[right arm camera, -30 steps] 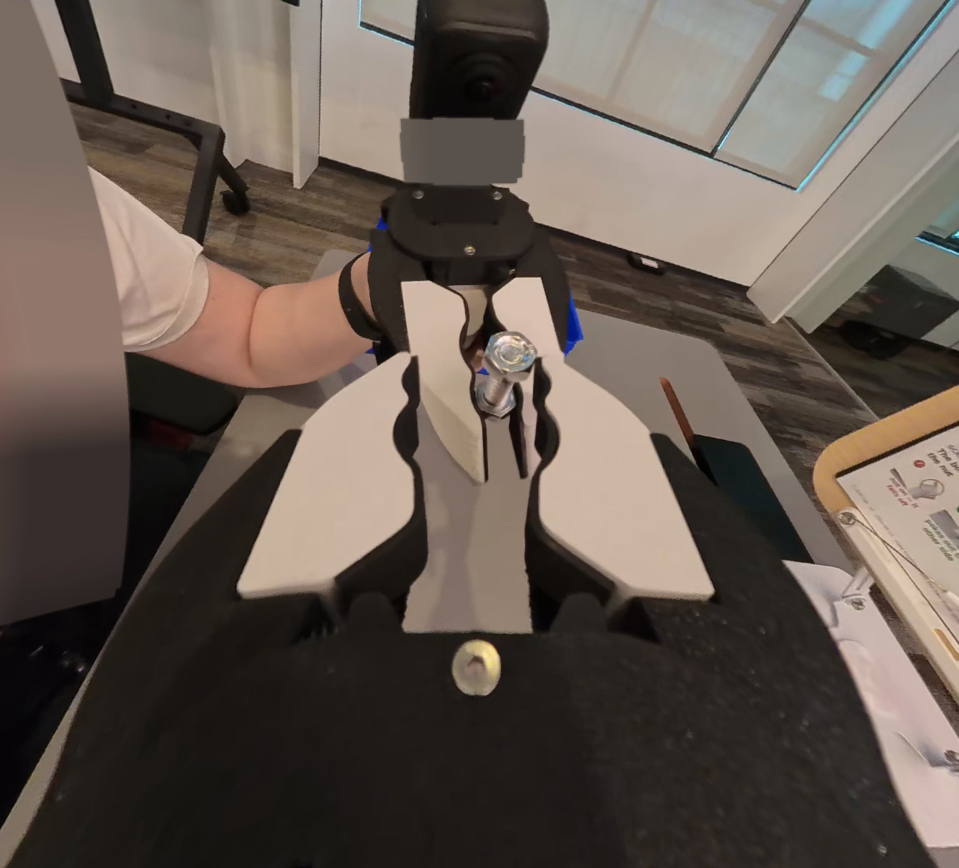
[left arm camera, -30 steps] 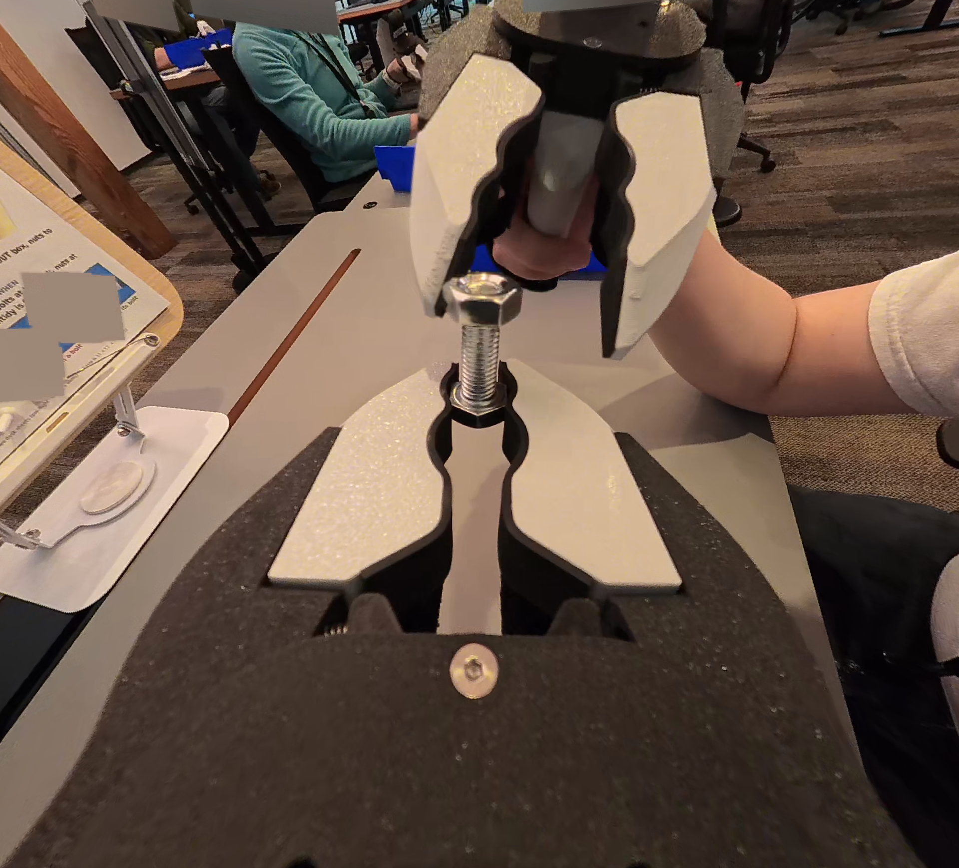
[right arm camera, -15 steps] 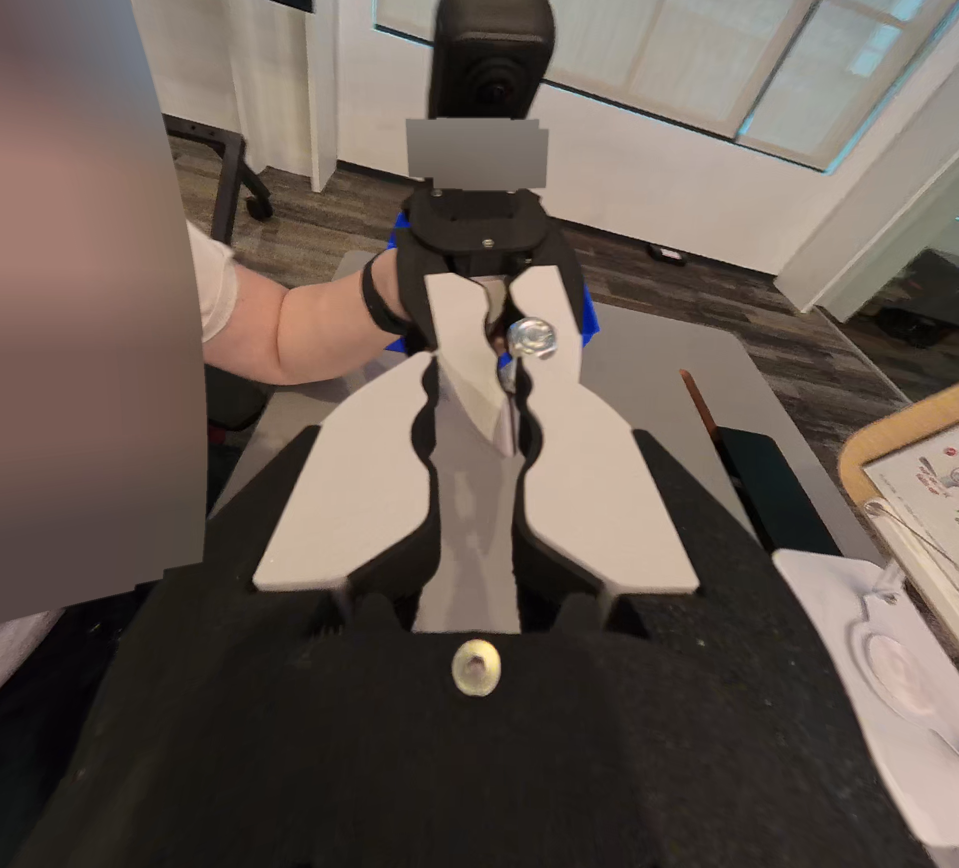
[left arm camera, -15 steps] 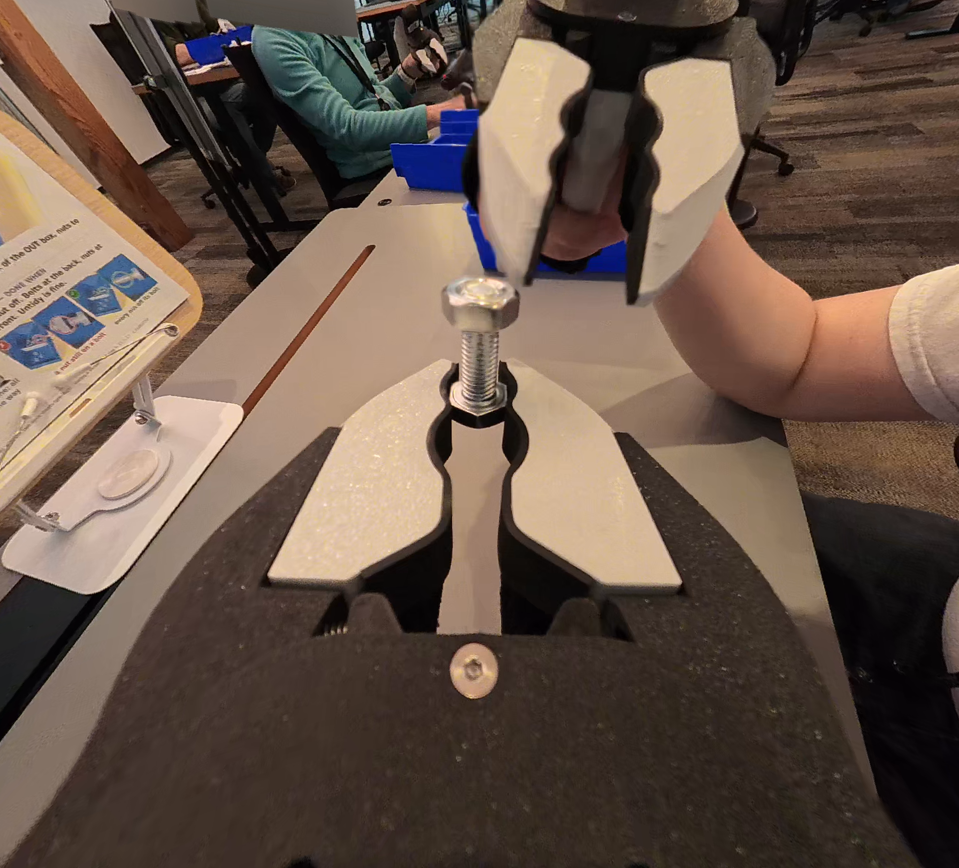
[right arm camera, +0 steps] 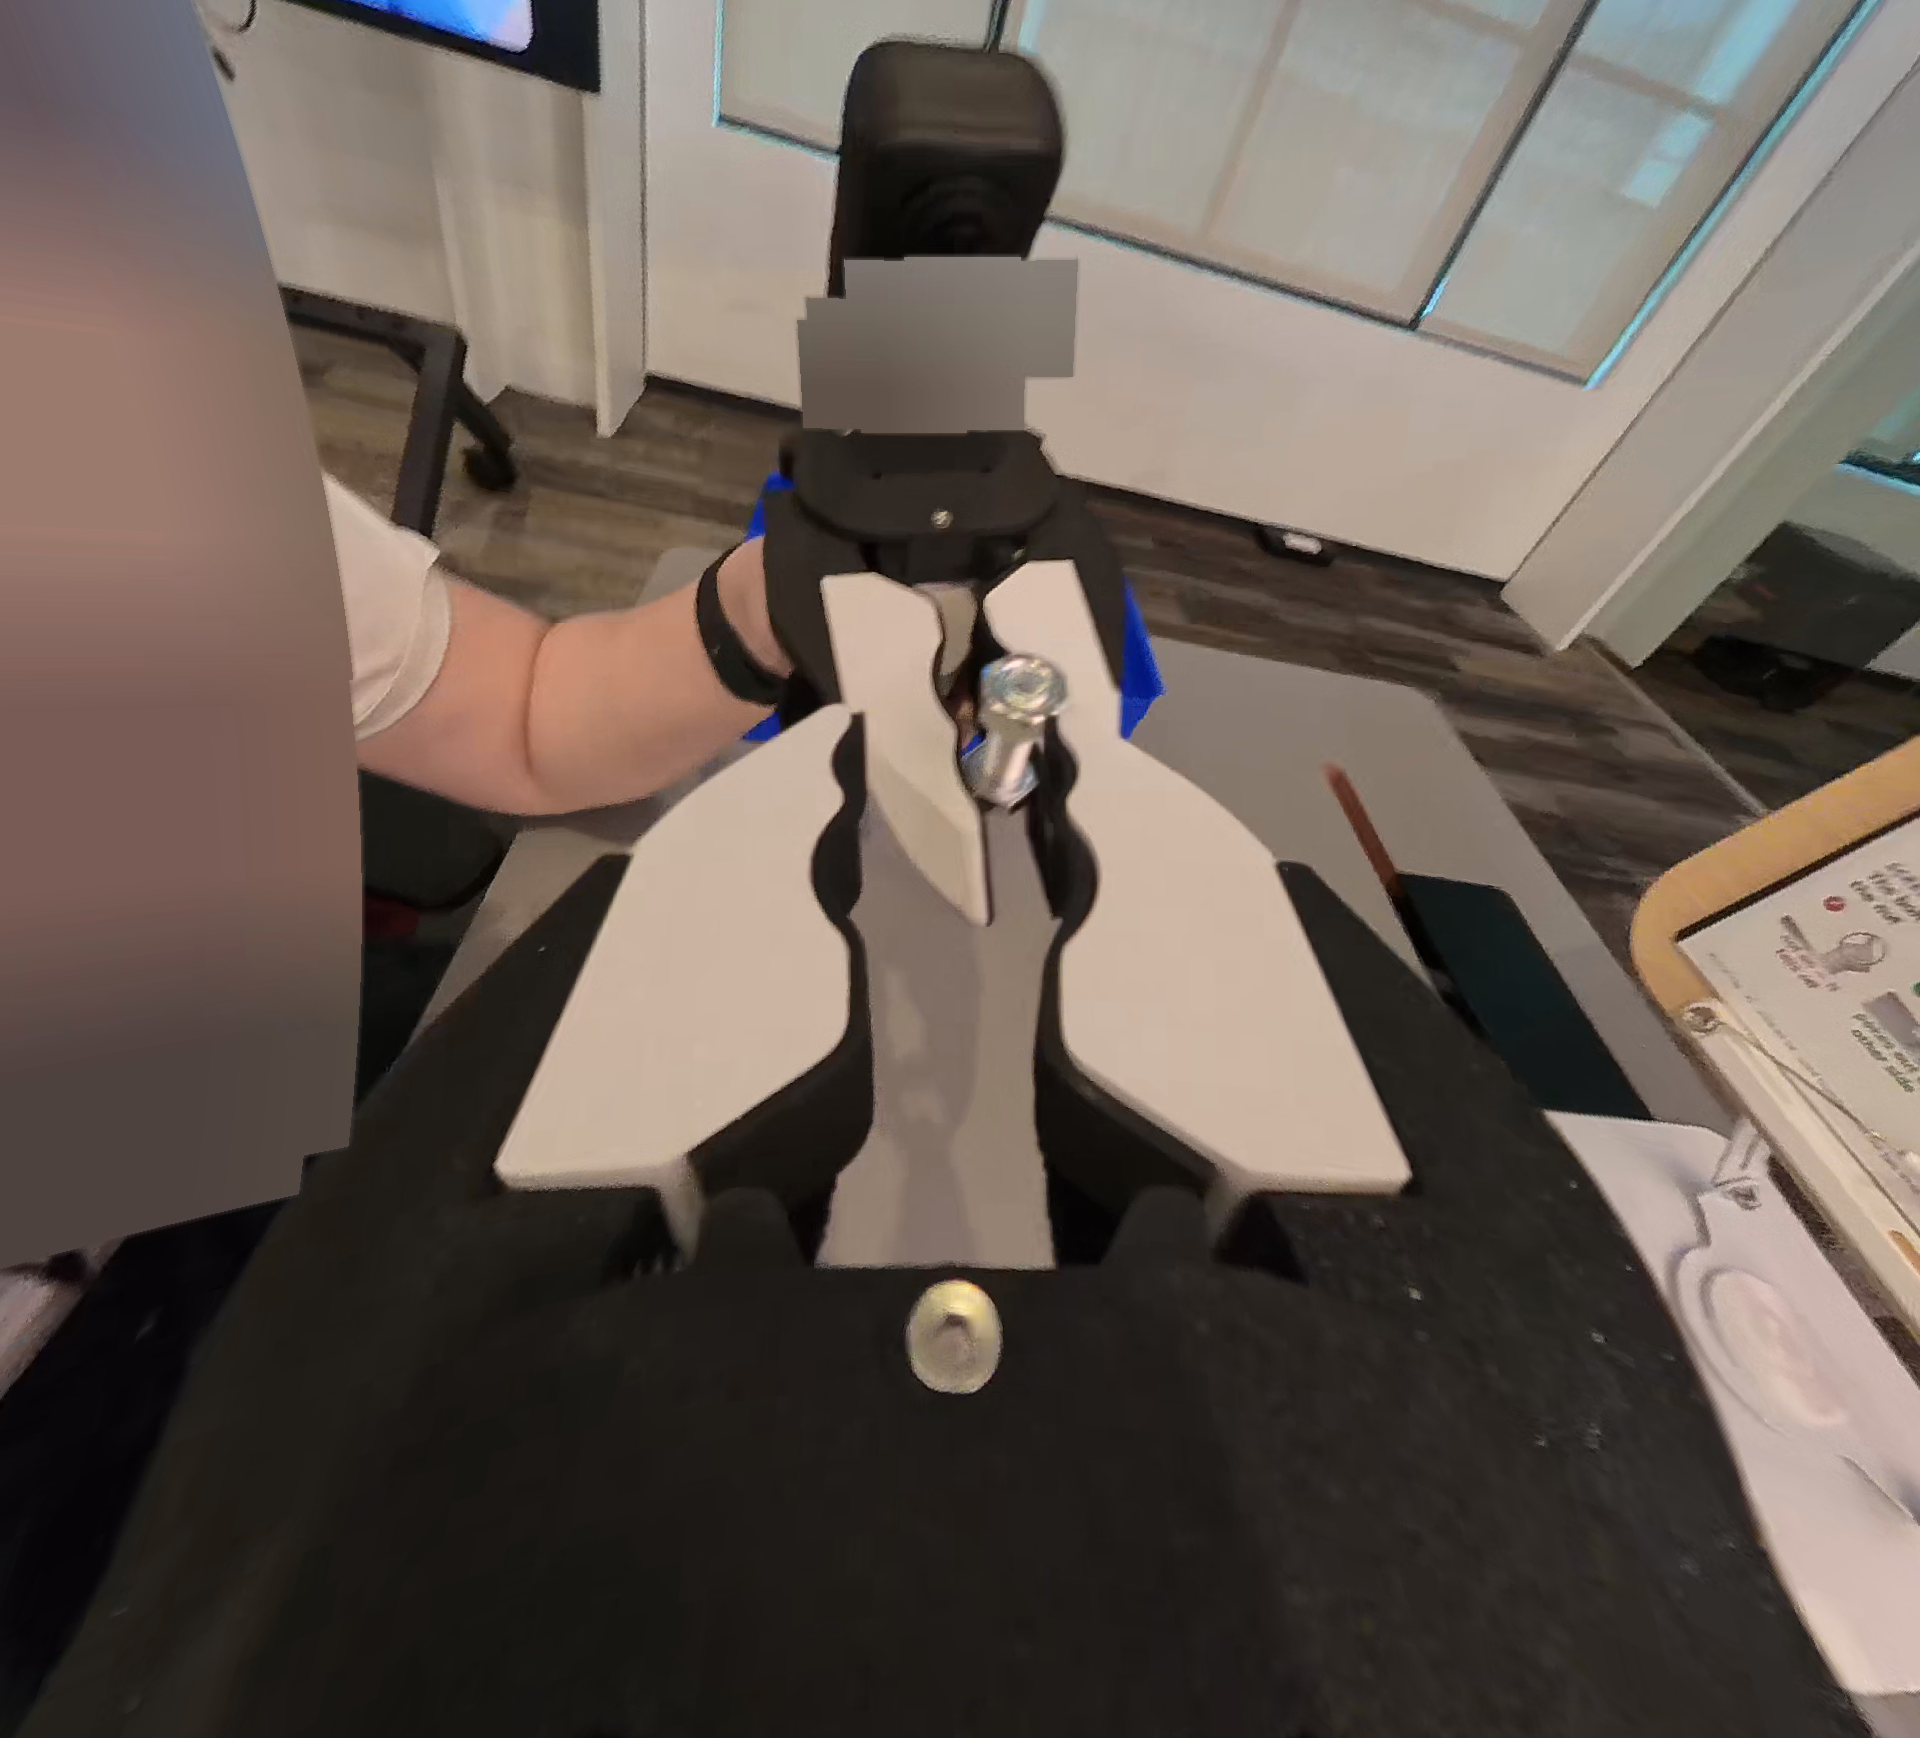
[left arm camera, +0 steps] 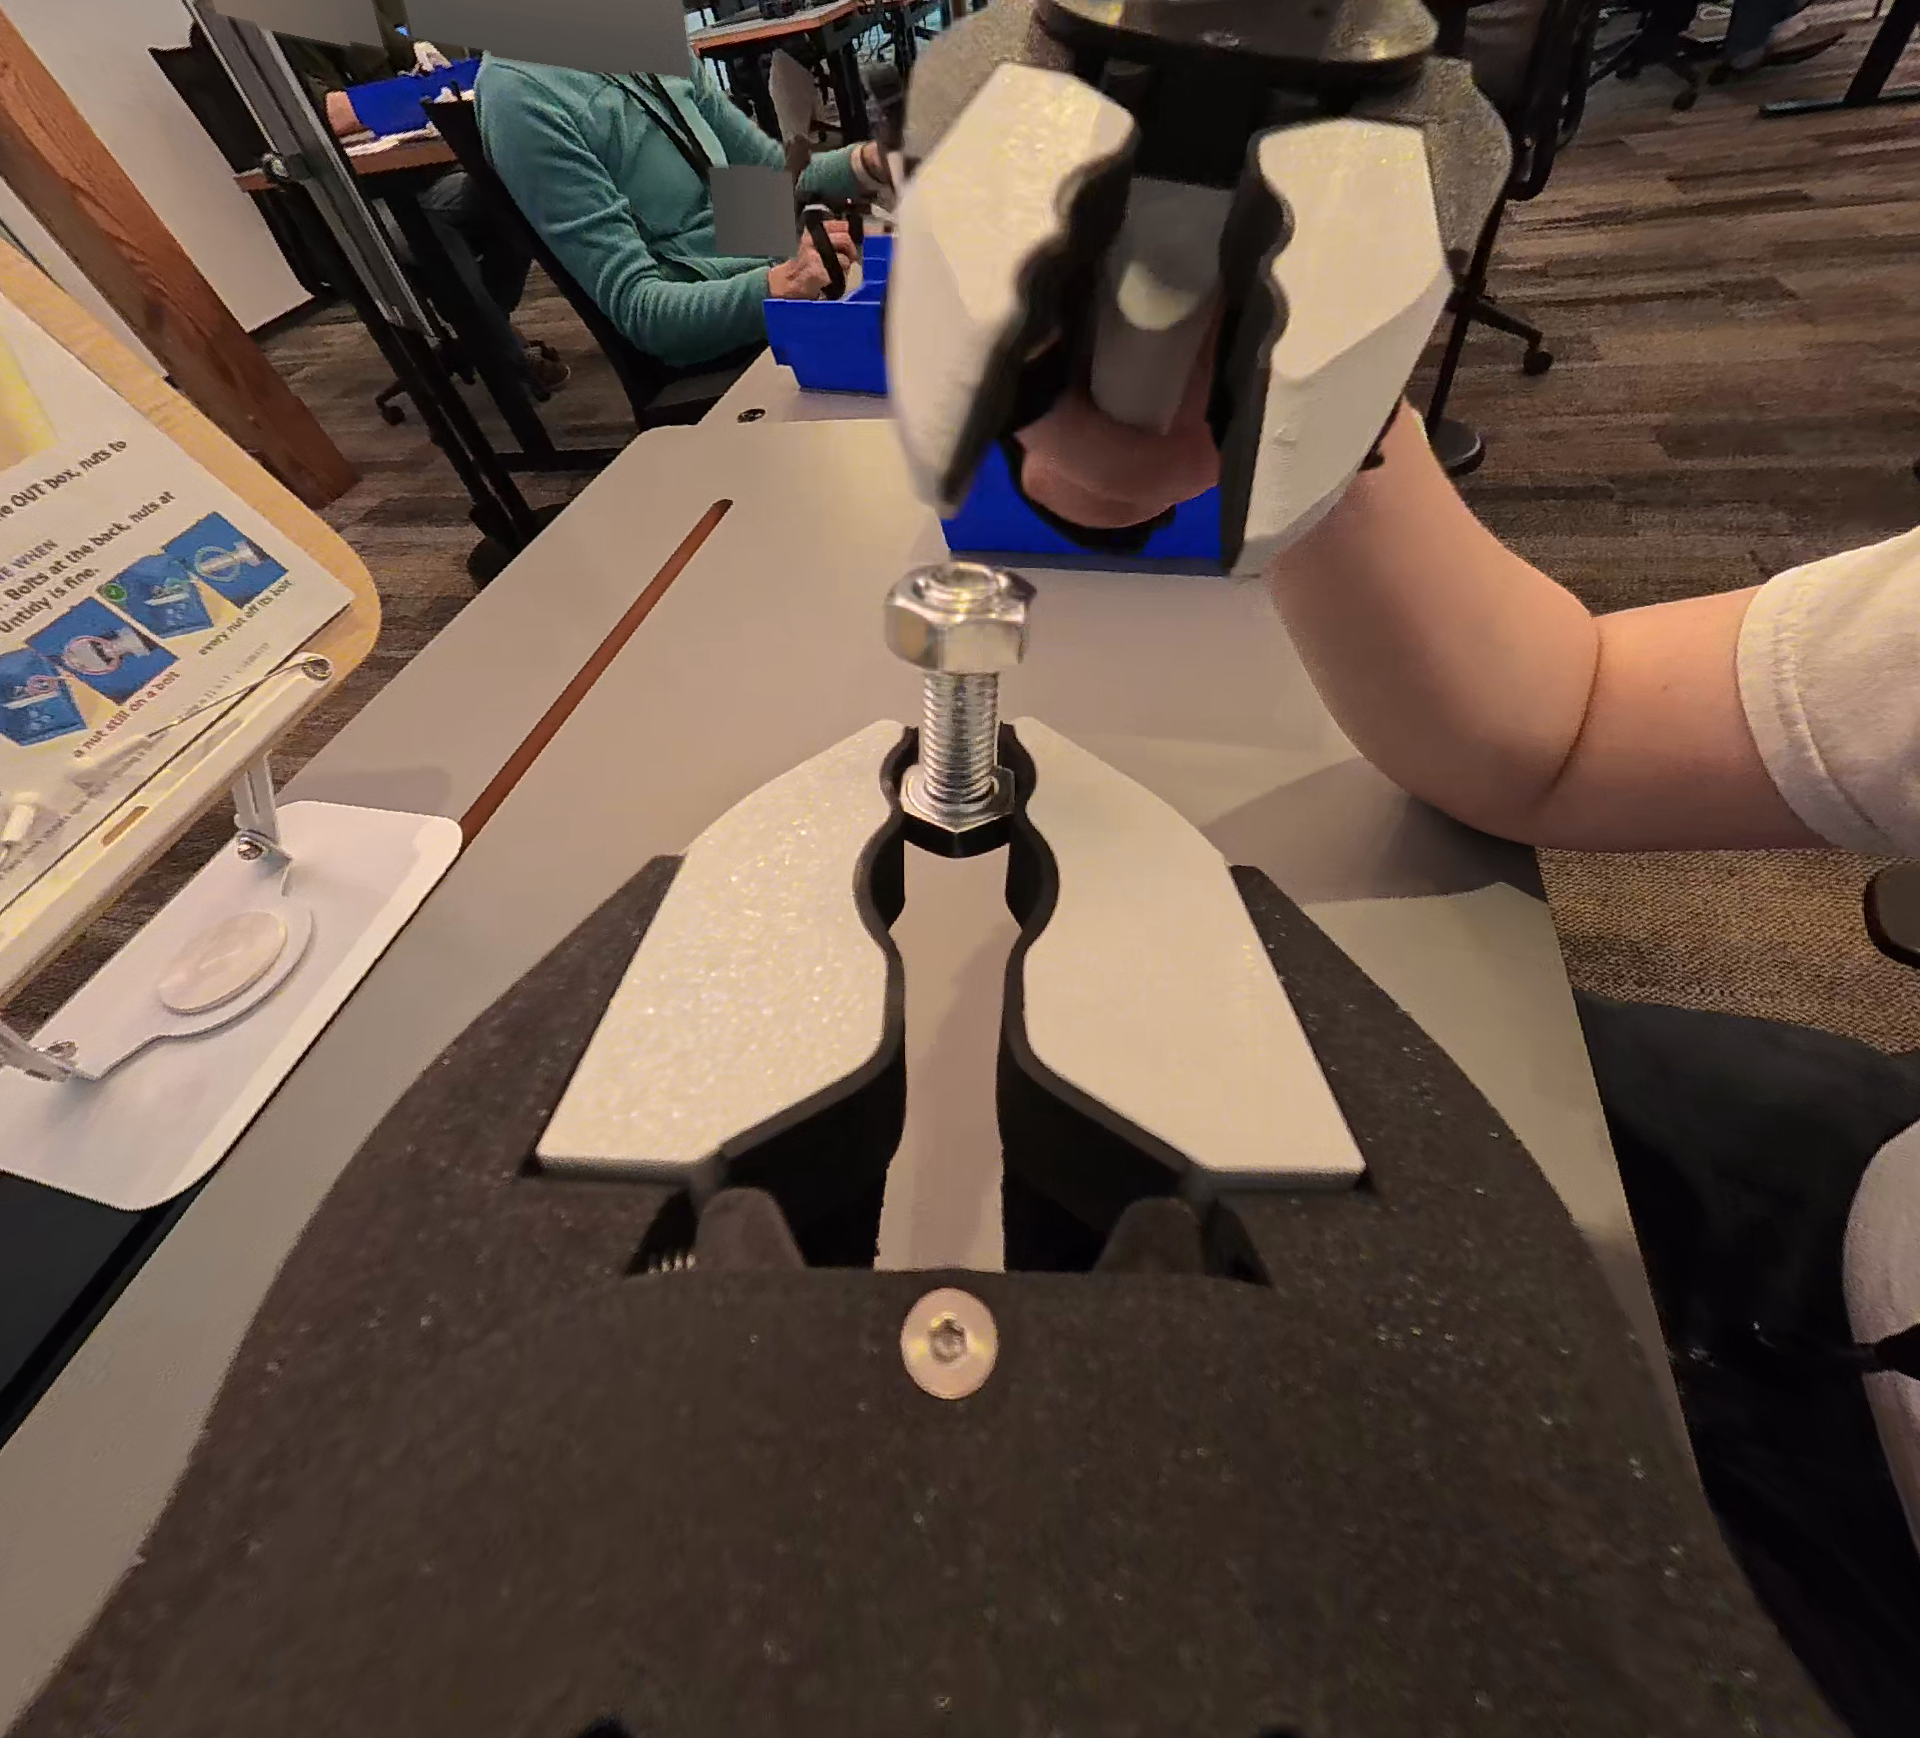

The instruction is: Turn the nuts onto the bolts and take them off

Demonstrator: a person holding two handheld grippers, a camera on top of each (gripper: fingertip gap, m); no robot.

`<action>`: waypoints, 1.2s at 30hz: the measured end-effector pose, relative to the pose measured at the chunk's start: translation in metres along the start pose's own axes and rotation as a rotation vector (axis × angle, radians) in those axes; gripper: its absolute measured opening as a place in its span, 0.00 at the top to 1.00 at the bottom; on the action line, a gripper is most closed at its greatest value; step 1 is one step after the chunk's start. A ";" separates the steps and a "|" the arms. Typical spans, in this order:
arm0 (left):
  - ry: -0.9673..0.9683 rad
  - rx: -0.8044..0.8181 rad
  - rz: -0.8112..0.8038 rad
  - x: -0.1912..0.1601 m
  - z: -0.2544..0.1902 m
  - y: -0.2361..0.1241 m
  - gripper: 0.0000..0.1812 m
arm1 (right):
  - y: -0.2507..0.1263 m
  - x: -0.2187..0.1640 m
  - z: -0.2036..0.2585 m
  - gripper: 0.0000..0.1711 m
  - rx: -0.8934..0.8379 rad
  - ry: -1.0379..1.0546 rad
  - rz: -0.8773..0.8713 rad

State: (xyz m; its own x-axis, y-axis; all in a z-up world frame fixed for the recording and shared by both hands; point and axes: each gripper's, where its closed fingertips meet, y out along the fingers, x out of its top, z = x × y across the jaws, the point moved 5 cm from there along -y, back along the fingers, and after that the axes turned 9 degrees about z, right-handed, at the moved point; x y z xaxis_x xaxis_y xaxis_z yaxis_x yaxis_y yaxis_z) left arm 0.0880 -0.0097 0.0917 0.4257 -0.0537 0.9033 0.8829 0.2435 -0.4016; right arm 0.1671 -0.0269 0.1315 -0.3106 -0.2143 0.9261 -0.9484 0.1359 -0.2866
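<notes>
Two grippers, one bolt (left arm camera: 958, 712) standing upright
Left gripper (left arm camera: 954, 789) jaws clamp its lower nut (left arm camera: 954, 803); right gripper (left arm camera: 1081, 504), jaws apart, hovers at 12 o'clock above worktop (left arm camera: 790, 608)

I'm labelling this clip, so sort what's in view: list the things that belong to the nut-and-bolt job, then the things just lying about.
Part of the job:
- bolt, upright, head up
- nut low on its thread
- left gripper, shut on the nut
- right gripper, open, above the bolt
- blue bin

Just lying about:
- instruction board on its white stand
- grey table
- person in teal behind
</notes>
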 end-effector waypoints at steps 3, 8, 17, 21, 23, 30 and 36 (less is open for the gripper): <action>0.018 -0.003 0.013 0.000 -0.004 0.004 0.92 | 0.008 -0.002 -0.002 0.73 -0.013 -0.007 0.004; 0.012 0.011 -0.002 0.002 -0.002 -0.001 0.92 | 0.007 -0.004 0.006 0.76 0.054 -0.008 0.044; 0.020 0.008 0.011 0.001 -0.004 0.003 0.92 | 0.012 -0.003 0.002 0.74 0.035 0.014 0.021; -0.003 0.028 -0.007 0.002 0.001 -0.003 0.92 | 0.005 -0.004 0.008 0.84 0.063 -0.018 0.049; -0.011 0.007 -0.011 0.002 0.001 -0.003 0.92 | 0.002 -0.001 0.006 0.87 0.062 0.012 0.026; 0.004 0.016 0.004 0.001 -0.001 0.001 0.92 | 0.014 -0.003 0.002 0.74 0.031 0.016 0.020; -0.025 0.006 -0.016 0.002 0.002 -0.003 0.92 | 0.002 0.001 0.001 0.83 0.006 0.027 0.000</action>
State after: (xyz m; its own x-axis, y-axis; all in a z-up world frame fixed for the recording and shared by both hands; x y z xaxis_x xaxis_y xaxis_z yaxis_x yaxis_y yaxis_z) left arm 0.0859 -0.0088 0.0949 0.4062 -0.0338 0.9132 0.8883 0.2490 -0.3859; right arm 0.1647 -0.0275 0.1320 -0.3087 -0.1883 0.9323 -0.9488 0.1299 -0.2880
